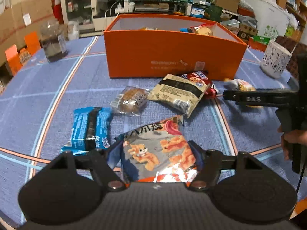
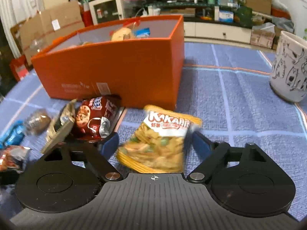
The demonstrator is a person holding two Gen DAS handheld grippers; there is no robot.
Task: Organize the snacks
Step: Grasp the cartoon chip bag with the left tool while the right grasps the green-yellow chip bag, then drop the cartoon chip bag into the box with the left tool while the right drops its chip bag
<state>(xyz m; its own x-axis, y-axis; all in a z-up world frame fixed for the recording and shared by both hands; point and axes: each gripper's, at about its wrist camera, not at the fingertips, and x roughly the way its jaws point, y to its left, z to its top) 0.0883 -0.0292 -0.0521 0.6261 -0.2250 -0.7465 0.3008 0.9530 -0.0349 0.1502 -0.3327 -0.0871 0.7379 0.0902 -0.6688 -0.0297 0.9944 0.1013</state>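
An orange box [image 1: 168, 57] with several snacks inside stands at the back of the blue table; it also shows in the right wrist view [image 2: 115, 71]. My left gripper [image 1: 155, 153] has its jaws around a grey squirrel-print snack bag [image 1: 159, 153] and looks shut on it. My right gripper [image 2: 155, 141] is open, its blue pads either side of a yellow Kakabi bag [image 2: 161, 140] without touching it. That gripper appears in the left wrist view [image 1: 249, 97] beside the yellow bag [image 1: 241, 85].
Loose on the table: a blue packet [image 1: 90, 128], a clear-wrapped cake [image 1: 130, 99], a beige packet [image 1: 178, 94] and a red cookie bag [image 2: 96, 117]. A cat-print cup [image 2: 289, 71] stands at the right, a dark jar [image 1: 52, 40] at the back left.
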